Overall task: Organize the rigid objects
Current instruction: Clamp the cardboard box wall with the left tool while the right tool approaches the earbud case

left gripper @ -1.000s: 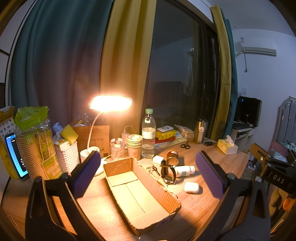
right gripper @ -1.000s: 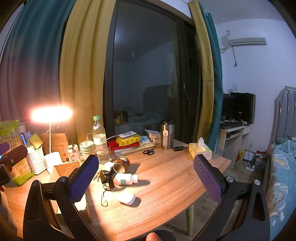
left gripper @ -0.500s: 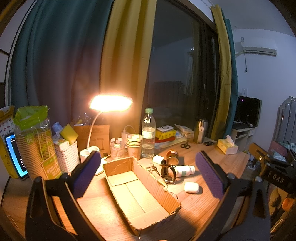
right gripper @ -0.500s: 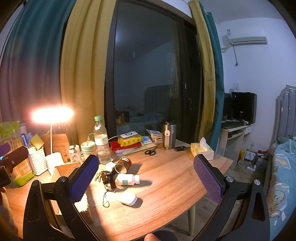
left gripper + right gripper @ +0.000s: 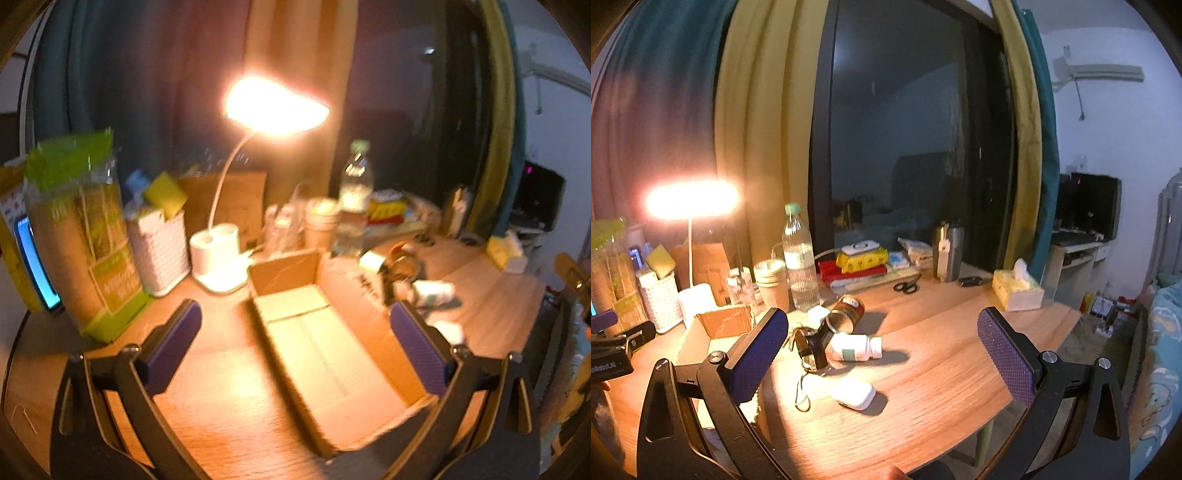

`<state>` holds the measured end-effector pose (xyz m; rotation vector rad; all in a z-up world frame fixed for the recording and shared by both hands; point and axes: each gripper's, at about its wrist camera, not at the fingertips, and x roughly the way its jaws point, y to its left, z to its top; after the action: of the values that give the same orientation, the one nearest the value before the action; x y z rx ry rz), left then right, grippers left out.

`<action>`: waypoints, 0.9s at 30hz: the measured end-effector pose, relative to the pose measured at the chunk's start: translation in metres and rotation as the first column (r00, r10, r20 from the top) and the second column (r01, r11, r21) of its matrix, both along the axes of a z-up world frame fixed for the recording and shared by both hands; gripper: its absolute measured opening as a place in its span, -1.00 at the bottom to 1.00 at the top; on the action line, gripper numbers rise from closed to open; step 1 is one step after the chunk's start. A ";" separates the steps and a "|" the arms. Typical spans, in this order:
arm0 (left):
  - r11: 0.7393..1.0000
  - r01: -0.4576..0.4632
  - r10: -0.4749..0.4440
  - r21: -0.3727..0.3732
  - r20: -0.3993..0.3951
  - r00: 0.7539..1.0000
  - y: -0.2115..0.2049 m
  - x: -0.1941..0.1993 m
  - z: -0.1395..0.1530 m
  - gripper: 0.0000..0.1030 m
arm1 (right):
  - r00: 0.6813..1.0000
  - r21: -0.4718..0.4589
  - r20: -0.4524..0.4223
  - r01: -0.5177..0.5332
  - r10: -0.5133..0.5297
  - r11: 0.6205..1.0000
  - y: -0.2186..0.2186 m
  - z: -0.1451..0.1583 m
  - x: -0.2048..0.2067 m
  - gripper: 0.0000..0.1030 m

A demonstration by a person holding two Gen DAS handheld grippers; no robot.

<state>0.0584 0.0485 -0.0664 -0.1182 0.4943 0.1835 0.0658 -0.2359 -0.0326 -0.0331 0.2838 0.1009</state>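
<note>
A shallow cardboard box (image 5: 325,350) lies empty on the wooden desk, right in front of my open left gripper (image 5: 295,347). Right of the box lies a cluster of small items: a brown tin (image 5: 846,313) on its side, a white pill bottle (image 5: 855,347) on its side, a black watch with keys (image 5: 812,345) and a white earbud case (image 5: 854,392). My right gripper (image 5: 882,358) hangs open above the desk, just short of that cluster, holding nothing. The left view is blurred; the box corner (image 5: 726,320) shows at the right view's left.
A lit desk lamp (image 5: 275,107) stands behind the box. Paper cups (image 5: 83,236), a white basket (image 5: 159,251), a water bottle (image 5: 799,264), scissors (image 5: 907,286), a steel tumbler (image 5: 948,253) and a tissue box (image 5: 1017,291) line the back and right of the desk.
The left gripper has swung left and dipped toward the box, blurring its view. The right gripper has moved slightly closer to the items. Both stay open.
</note>
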 end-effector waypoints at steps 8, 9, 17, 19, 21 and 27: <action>0.997 -0.066 0.060 -0.032 -0.166 0.984 0.034 0.036 -0.050 0.99 | 0.994 -0.005 -0.111 -0.018 0.017 1.000 0.007 -0.045 0.046 1.00; 0.996 -0.076 0.065 -0.050 -0.198 0.978 0.039 0.042 -0.058 0.99 | 0.992 -0.005 -0.128 -0.021 0.020 1.000 0.008 -0.052 0.052 1.00; 0.991 -0.035 -0.017 -0.131 -0.379 0.925 0.051 0.082 -0.111 0.72 | 0.975 -0.011 -0.221 -0.031 0.028 0.999 0.017 -0.090 0.087 1.00; 0.992 -0.037 -0.018 -0.124 -0.411 0.912 0.052 0.091 -0.118 0.56 | 0.970 -0.013 -0.242 -0.027 0.023 1.000 0.014 -0.097 0.091 1.00; 0.993 -0.025 -0.027 -0.117 -0.417 0.908 0.051 0.096 -0.121 0.45 | 0.966 -0.014 -0.258 -0.021 0.016 1.000 0.012 -0.103 0.096 1.00; 0.992 0.038 -0.086 -0.123 -0.417 0.905 0.039 0.112 -0.123 -0.39 | 0.959 -0.007 -0.284 -0.011 0.008 1.000 0.009 -0.113 0.105 1.00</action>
<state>0.1709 0.0874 -0.1889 -0.1739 0.9415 0.1175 0.1709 -0.2271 -0.1457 -0.0281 0.5723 0.1141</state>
